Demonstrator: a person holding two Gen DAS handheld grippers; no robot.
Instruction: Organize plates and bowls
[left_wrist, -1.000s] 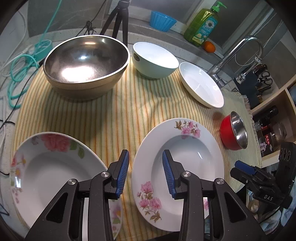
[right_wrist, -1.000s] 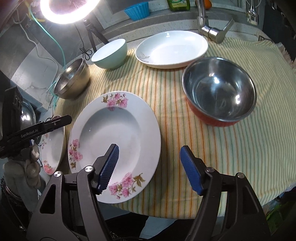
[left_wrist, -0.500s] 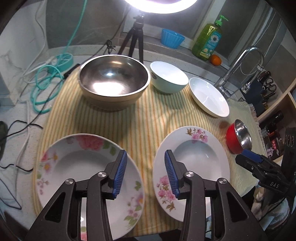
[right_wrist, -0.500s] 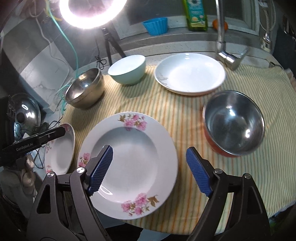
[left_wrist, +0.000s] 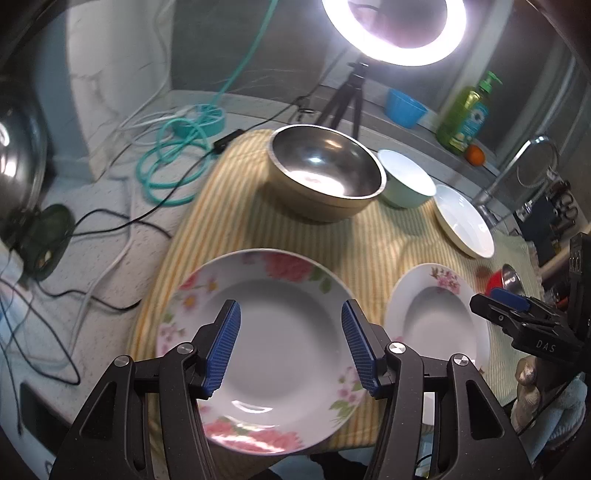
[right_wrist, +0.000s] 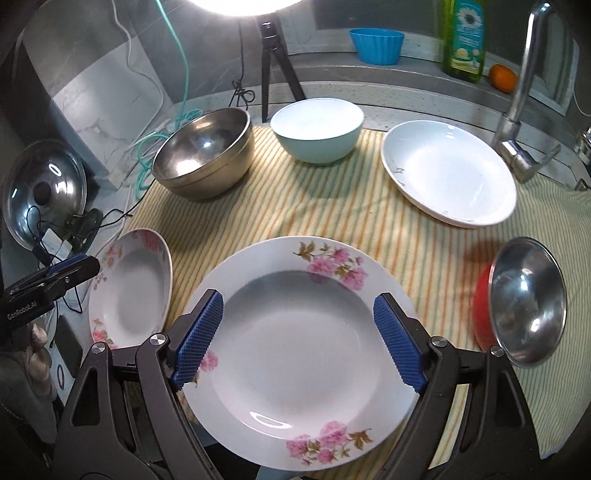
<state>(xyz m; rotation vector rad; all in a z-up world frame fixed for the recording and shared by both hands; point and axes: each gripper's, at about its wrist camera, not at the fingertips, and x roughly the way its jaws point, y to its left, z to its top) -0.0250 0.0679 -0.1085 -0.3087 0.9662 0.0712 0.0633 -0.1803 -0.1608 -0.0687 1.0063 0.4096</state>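
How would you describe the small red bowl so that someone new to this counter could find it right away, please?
Start at the yellow striped cloth covering the counter and go to its edge on the tap side. There, beside the pink-flowered plate, sits the small red bowl. It alone is red outside with a shiny steel lining, and is much smaller than the big steel bowl.

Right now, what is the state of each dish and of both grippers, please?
Left gripper: empty, fingers opening above the big-flowered plate.
Right gripper: open, empty, above the pink-blossom plate.
Steel bowl: upright, empty.
Pale green bowl: upright, empty.
White dish: empty.
Red bowl: empty.
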